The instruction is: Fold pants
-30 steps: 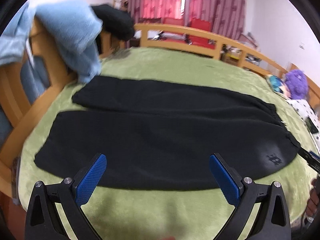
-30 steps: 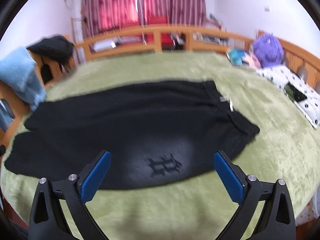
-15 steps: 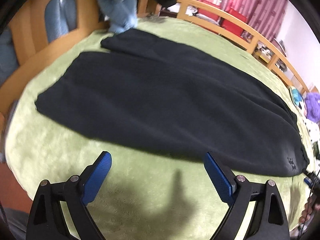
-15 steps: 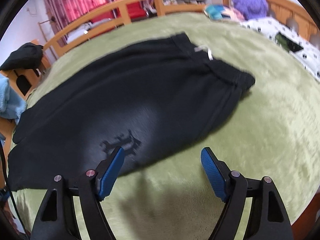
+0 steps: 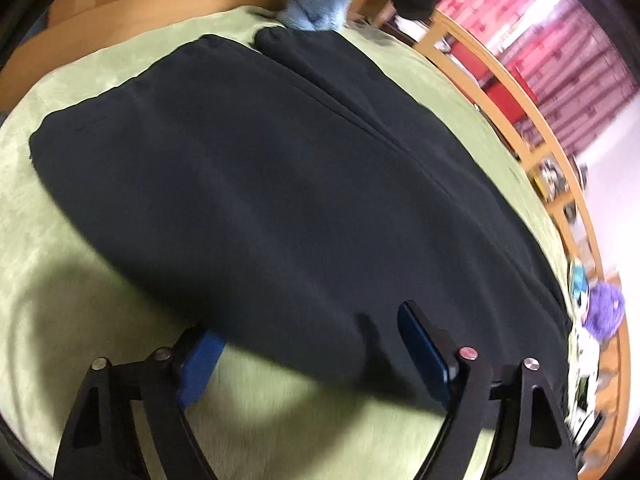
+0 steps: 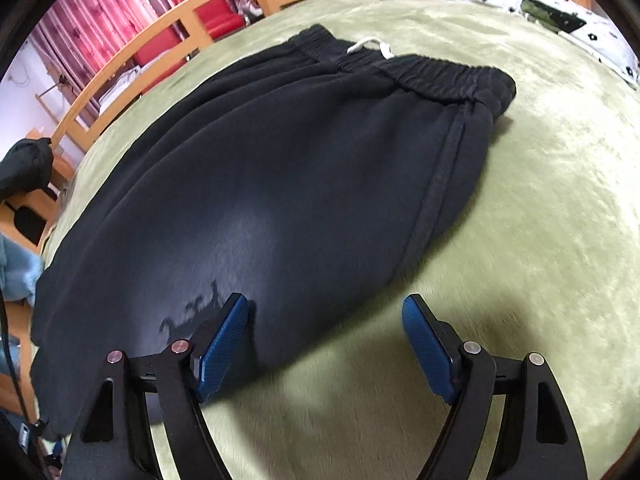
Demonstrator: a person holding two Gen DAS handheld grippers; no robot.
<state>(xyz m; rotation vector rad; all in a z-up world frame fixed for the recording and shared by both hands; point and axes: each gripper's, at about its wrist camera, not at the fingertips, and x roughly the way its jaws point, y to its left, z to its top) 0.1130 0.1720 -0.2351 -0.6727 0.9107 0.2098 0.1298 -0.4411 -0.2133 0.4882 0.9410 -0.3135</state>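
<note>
Left wrist view: the black fleece pants [image 5: 280,184] lie flat on the green plush bedcover [image 5: 48,240], both legs side by side, seams straight, cuffs toward the wooden bed frame [image 5: 516,120]. The left gripper [image 5: 308,344] straddles the near edge, jaws apart and closing, not yet pinching. Right wrist view: gathered elastic waistband [image 6: 432,70], white drawstring [image 6: 370,46]. The right gripper [image 6: 326,334], likewise closing, straddles the hip-side edge, pads clear of cloth.

Both wrist views angled steeply down, close over the pants [image 5: 304,184], shared green bedspread [image 6: 540,200]
</note>
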